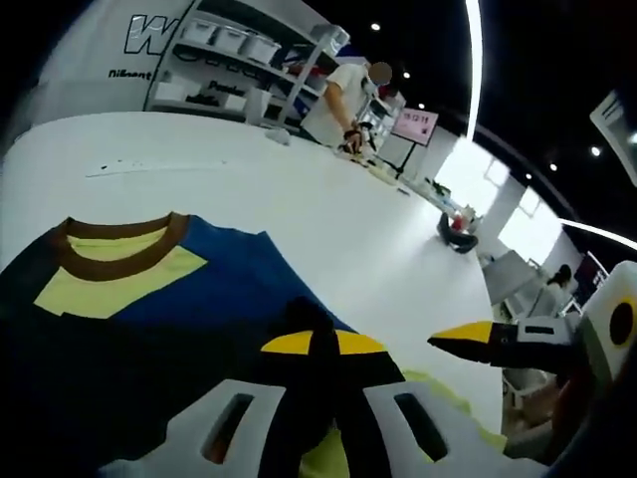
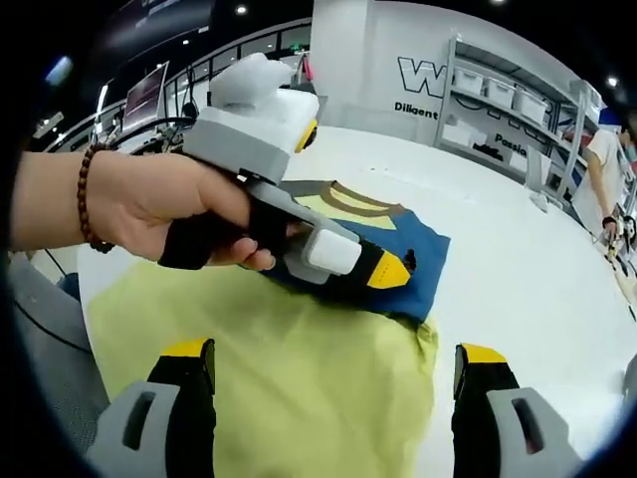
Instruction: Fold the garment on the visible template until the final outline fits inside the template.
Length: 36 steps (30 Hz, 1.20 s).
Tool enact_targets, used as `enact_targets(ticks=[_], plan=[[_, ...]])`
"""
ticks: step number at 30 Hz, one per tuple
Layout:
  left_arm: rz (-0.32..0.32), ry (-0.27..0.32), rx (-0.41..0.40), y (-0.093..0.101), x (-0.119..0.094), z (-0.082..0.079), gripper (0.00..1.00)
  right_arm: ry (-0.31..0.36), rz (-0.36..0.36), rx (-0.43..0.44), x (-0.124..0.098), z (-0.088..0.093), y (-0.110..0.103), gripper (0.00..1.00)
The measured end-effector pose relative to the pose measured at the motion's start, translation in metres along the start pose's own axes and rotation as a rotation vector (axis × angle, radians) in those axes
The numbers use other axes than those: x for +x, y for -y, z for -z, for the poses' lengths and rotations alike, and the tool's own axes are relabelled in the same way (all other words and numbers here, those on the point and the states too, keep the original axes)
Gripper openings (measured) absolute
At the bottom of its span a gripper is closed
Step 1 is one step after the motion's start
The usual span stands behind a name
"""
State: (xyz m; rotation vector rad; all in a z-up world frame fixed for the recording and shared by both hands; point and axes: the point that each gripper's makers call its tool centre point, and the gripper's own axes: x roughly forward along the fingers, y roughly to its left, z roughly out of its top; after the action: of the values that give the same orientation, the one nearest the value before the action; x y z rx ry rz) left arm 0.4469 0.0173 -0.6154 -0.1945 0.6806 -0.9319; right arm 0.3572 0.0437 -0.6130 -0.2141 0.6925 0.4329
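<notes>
Right gripper view shows the shirt [image 2: 398, 244], a navy tee with a brown collar and yellow inner neck, lying partly folded on a yellow-green template [image 2: 299, 378] that covers the near part of a white table [image 2: 518, 289], toward its near edge. The left gripper [image 2: 393, 271], held in a person's hand [image 2: 149, 209], is down on the shirt's near edge with its yellow-tipped jaws together, apparently pinching the cloth. In the left gripper view the same jaws meet on dark fabric at the left gripper [image 1: 320, 344], with the collar [image 1: 119, 244] off to the left and the right gripper's tip [image 1: 468, 339] coming in from the right. The right gripper [image 2: 333, 368] hangs over bare template with its jaws wide apart and nothing between them. The shirt looks light, limp and thin: it will likely sag from any single pinch and drag across the smooth sheet, so an edge or corner taken through all its layers is the best hold, ideally at two spread points. The free corner toward the far side of the template looks like the sensible place for the right gripper.
</notes>
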Motion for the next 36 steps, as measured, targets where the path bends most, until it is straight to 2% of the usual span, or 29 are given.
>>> enact_targets(ticks=[5, 7, 11, 13, 16, 19, 22, 25, 28, 29, 36], plan=[[0.015, 0.012, -0.016, 0.005, -0.001, -0.003, 0.01, 0.000, 0.006, 0.003, -0.001, 0.001, 0.002, 0.99], [0.020, 0.029, -0.006, 0.006, -0.004, -0.008, 0.04, 0.000, 0.010, 0.005, -0.001, 0.001, 0.003, 0.99], [0.000, 0.076, 0.073, 0.006, -0.015, -0.017, 0.16, -0.004, 0.018, 0.001, 0.000, 0.001, 0.005, 0.99], [-0.006, 0.076, 0.061, 0.004, -0.024, -0.014, 0.19, -0.001, 0.016, 0.009, 0.000, 0.001, 0.005, 0.99], [-0.015, 0.070, 0.101, 0.002, -0.033, -0.009, 0.23, -0.001, 0.017, 0.003, 0.000, 0.001, 0.005, 0.99], [-0.020, 0.058, 0.118, 0.001, -0.041, -0.002, 0.22, 0.004, 0.019, 0.004, -0.001, 0.000, 0.005, 0.99], [-0.038, 0.064, 0.116, 0.000, -0.053, -0.002, 0.24, 0.010, 0.025, -0.001, -0.002, -0.001, 0.006, 0.99], [-0.075, 0.127, 0.130, -0.001, -0.071, -0.019, 0.28, 0.004, 0.043, -0.015, 0.000, -0.001, 0.012, 0.99], [-0.086, 0.143, 0.131, -0.002, -0.082, -0.027, 0.27, 0.005, 0.046, -0.008, 0.000, -0.002, 0.014, 0.99], [-0.100, 0.151, 0.157, -0.003, -0.087, -0.031, 0.27, 0.006, 0.047, -0.007, 0.000, -0.002, 0.014, 0.99], [-0.129, 0.178, 0.155, -0.006, -0.107, -0.038, 0.28, 0.009, 0.040, -0.019, 0.002, -0.005, 0.013, 0.99]])
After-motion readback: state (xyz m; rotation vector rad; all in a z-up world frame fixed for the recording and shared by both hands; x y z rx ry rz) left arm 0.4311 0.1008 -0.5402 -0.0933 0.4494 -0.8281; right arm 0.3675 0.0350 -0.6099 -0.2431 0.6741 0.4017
